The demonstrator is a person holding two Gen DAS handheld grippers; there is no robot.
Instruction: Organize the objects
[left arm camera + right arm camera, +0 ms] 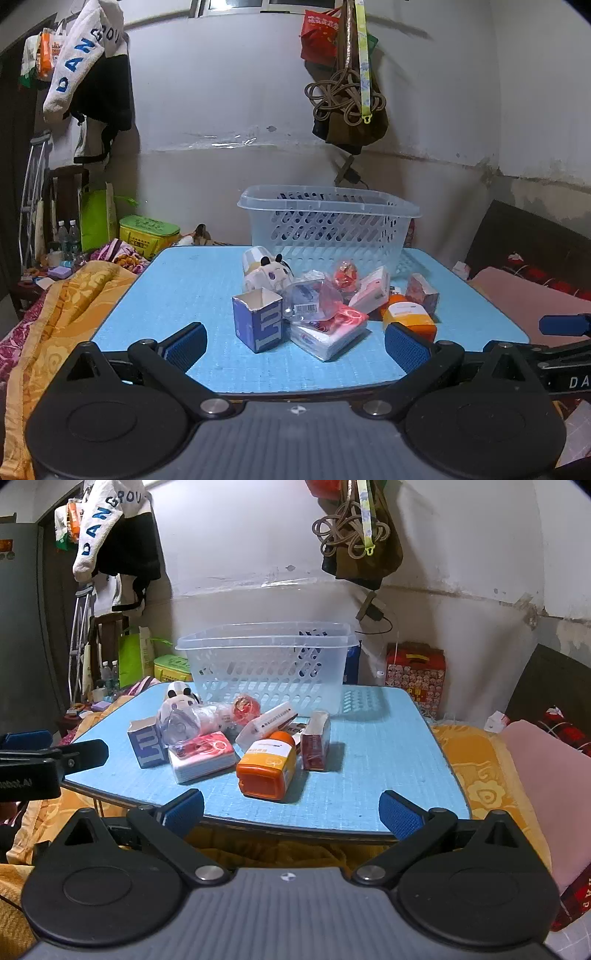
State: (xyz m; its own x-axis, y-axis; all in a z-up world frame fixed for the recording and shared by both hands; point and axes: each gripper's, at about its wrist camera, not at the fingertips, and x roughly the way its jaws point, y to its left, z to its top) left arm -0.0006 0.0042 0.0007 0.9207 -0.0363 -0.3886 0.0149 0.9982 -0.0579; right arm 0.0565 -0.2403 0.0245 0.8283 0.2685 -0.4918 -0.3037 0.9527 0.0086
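A clear plastic basket (328,225) (266,664) stands at the far side of the blue table (177,295) (388,746). In front of it lies a heap: a blue open box (258,319) (147,744), a tissue pack (328,330) (202,757), an orange bottle (408,317) (267,766), a red box (316,740), a panda toy (267,273) (181,698), clear packaging (310,299). My left gripper (295,345) is open at the near edge, nothing between its pads. My right gripper (291,810) is open before the table's near edge, empty.
Orange and floral bedding (62,306) (480,775) surrounds the table. Bags and rope (347,92) hang on the wall behind the basket. A green bag (96,218) and yellow box (147,232) sit at far left. A red carton (415,674) stands at far right.
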